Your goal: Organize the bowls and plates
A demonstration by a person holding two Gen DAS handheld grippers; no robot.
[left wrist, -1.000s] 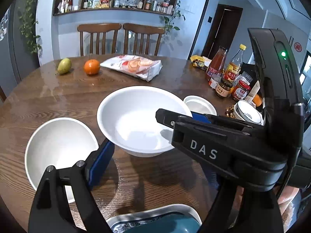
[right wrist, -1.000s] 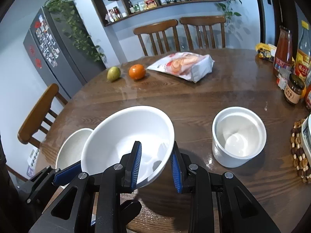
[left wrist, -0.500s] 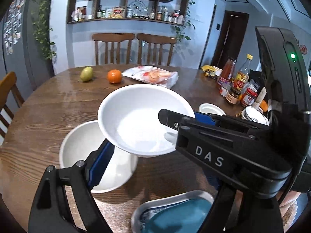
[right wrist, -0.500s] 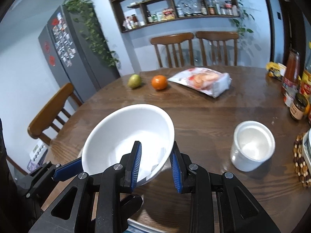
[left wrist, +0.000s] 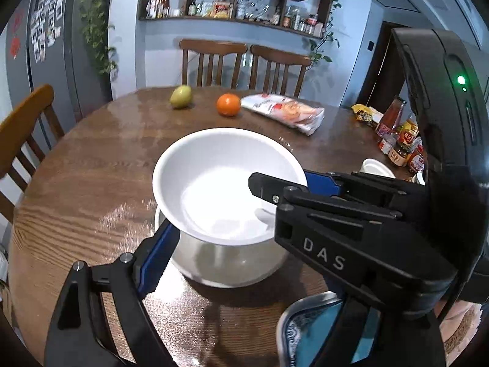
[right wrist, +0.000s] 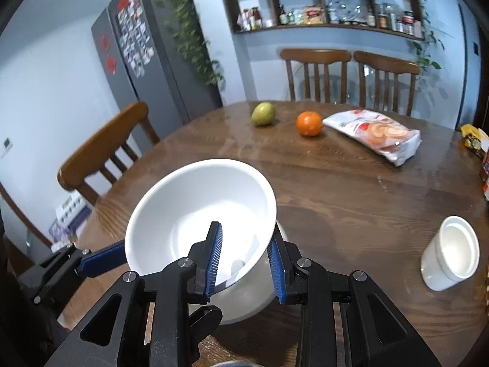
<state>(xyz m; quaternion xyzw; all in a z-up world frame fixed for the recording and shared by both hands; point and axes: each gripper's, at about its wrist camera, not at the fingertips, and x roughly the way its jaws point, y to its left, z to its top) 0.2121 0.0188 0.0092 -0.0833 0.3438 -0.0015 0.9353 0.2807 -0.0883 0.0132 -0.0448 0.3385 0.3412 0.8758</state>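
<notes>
A large white bowl hangs tilted above the round wooden table. My right gripper is shut on its near rim, one blue pad inside and one outside. My left gripper holds the same bowl low on its wall. Its left finger presses the bowl's left side, and its other finger is hidden behind the right gripper's black body. Directly under the held bowl a second white bowl stands on the table. Whether the two bowls touch cannot be told. A blue patterned plate lies at the near edge.
A small white cup stands to the right. A pear, an orange and a snack bag lie at the far side. Bottles and jars crowd the right edge. Wooden chairs ring the table.
Both grippers have carried the large bowl leftwards. The second white bowl, a second ago off to its left, now lies straight beneath it. Neither gripper's jaws have changed.
</notes>
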